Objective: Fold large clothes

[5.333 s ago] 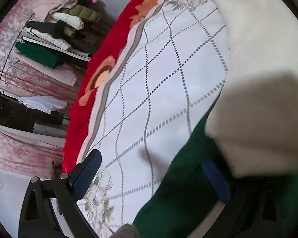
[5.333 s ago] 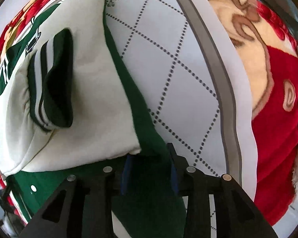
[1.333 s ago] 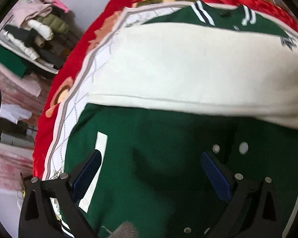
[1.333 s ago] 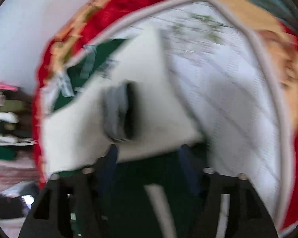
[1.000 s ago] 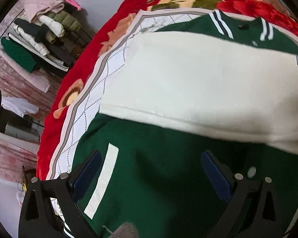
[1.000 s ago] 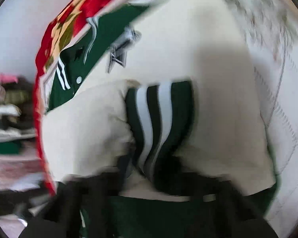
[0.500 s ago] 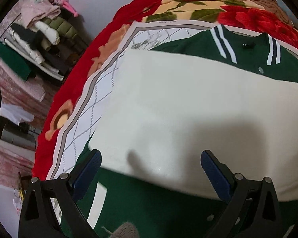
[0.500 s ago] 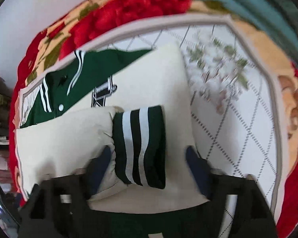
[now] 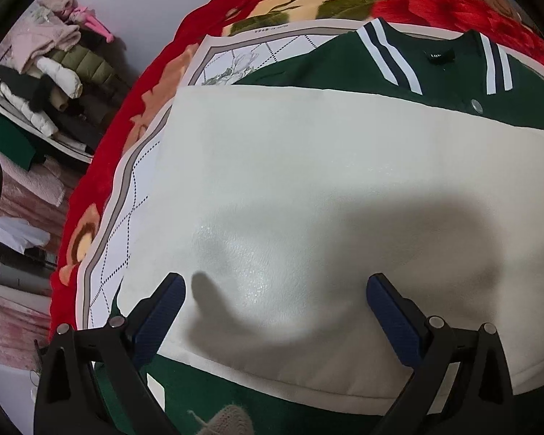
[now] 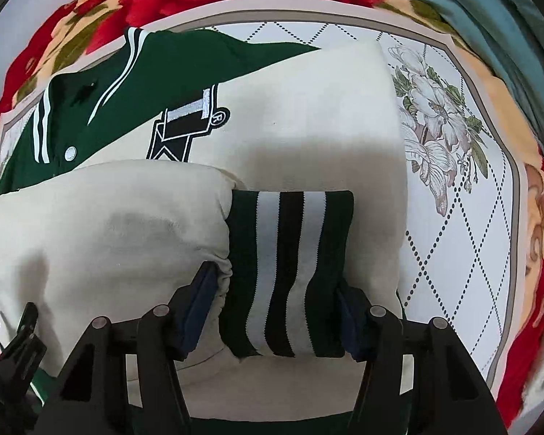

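A green varsity jacket (image 9: 344,65) with cream sleeves lies on a white quilted sheet on a bed. Both cream sleeves are folded across its front. In the left wrist view one cream sleeve (image 9: 290,188) fills the middle, and my left gripper (image 9: 273,302) hovers open and empty above it. In the right wrist view the jacket (image 10: 185,69) shows its chest patch, and the striped green cuff (image 10: 290,253) of a sleeve lies between the open jaws of my right gripper (image 10: 273,297). The pads stand beside the cuff; no squeeze shows.
The white quilted sheet (image 9: 141,195) lies on a red floral blanket (image 9: 101,166). A stack of folded clothes (image 9: 47,83) sits on shelves to the left of the bed. A teal cover (image 10: 471,3) lies at the far right.
Both grippers have let go of the jacket's green hem and moved up over the folded sleeves. The right gripper opened wide around the striped cuff. The jacket lies flat.
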Demonstrator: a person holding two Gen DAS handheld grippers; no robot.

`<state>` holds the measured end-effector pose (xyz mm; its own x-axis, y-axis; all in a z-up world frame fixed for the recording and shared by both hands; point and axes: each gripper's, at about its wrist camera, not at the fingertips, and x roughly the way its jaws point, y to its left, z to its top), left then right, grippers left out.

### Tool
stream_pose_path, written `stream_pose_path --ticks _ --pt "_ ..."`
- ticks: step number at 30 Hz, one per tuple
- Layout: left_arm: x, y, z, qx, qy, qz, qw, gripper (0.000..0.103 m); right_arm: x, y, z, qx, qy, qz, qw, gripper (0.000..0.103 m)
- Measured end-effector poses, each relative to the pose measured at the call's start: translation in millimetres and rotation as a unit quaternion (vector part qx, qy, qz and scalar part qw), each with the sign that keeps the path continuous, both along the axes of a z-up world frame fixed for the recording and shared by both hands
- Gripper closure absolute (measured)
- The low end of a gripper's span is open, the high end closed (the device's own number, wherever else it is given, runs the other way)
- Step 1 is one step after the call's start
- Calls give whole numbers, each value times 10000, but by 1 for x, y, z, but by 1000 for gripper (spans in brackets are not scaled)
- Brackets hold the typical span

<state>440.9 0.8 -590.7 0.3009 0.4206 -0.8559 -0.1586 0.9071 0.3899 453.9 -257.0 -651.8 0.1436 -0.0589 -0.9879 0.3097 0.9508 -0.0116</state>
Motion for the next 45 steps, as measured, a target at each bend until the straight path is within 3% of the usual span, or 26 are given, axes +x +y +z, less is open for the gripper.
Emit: stream_pose_path --ticks 3,6,8,13,16,19,24,28,34,39,42,45 --pt "-3 2 8 -80 17 62 9999 0 -5 -4 12 116 -61 17 9999 41" --pt "-13 4 25 -155 -92 164 9997 0 -26 -10 39 259 -282 88 9992 29" --pt "-27 4 42 -211 -193 239 9993 0 -50 -21 61 417 -422 163 9981 13" --pt "-84 -11 84 -241 -347 193 9989 0 -124 -60 91 1165 -520 217 9916 11" --pt "-131 -33 102 -84 -313 118 9994 0 -182 -93 98 1621 -307 216 9861 11" --pt "-177 -63 105 152 -79 18 9999 0 -230 -130 98 1706 -18 195 9851 11" --pt "-256 -153 92 454 549 -332 9969 0 -290 -188 85 1788 511 106 9825 11" --pt "-299 -248 72 904 838 -980 9875 0 -313 -220 69 1731 764 159 9818 11" --pt "-311 -340 12 1642 1151 -1579 9669 0 -321 -268 51 1588 841 6 9837 11" --pt "-293 -335 -35 2382 1260 -1426 9524 0 -315 -289 37 1532 879 -93 9842 11" --pt "-275 -313 -37 2440 1178 -1167 9555 0 -304 -292 24 1604 879 -126 9831 11" --pt "-261 -289 -28 2248 1127 -820 9644 2 -278 -284 9 1860 754 -16 9797 11"
